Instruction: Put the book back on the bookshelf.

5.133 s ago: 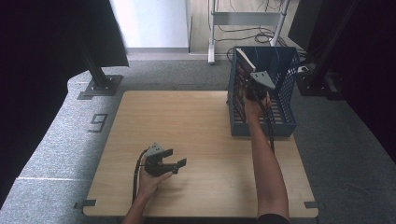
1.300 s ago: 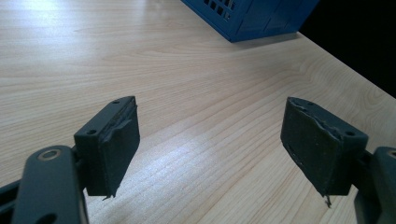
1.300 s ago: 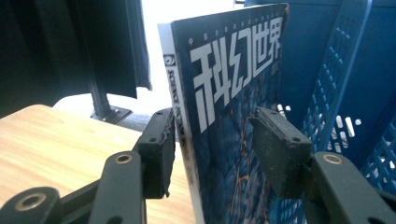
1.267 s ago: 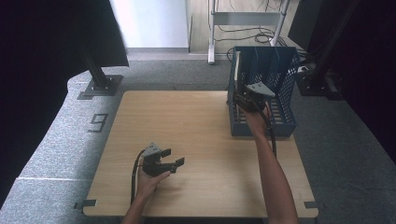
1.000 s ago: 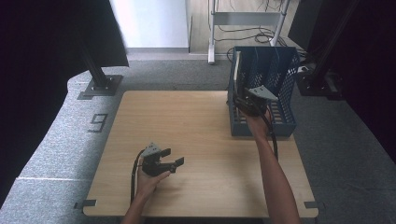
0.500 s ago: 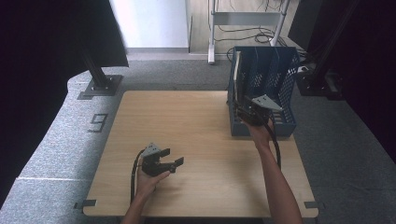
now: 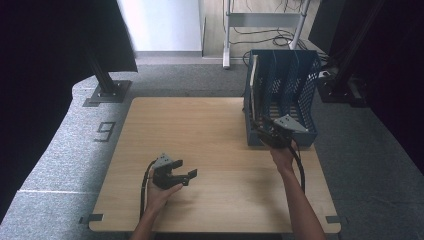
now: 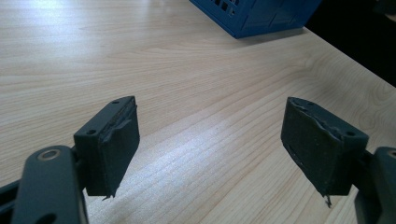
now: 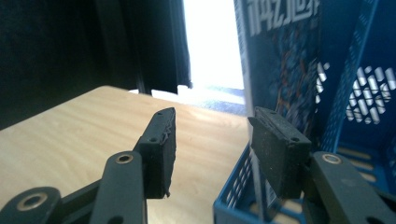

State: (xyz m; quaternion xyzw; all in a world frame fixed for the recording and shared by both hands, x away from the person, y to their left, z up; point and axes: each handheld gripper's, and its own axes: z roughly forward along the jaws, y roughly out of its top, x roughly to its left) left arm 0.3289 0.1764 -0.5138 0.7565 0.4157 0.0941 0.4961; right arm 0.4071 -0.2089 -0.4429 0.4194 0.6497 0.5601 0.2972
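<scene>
Blue file rack (image 7: 305,85) sits at the table's (image 7: 210,130) far right edge. One book (image 9: 280,70) stands upright in its leftmost slot, spine edge toward the near end, long axis vertical; the other slots look bare. Right gripper (image 7: 264,131) is at the rack's near left corner, jaws half spread, gripping nothing; the book's near edge and the rack wall lie between the pads, whether touching I can't tell. Left gripper (image 8: 210,140) rests on the table, jaws wide apart, empty.

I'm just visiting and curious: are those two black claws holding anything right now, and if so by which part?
Nothing is held. The left gripper gapes over bare table; the right gripper stands half open, straddling the blue rack's near wall without pressing it.
</scene>
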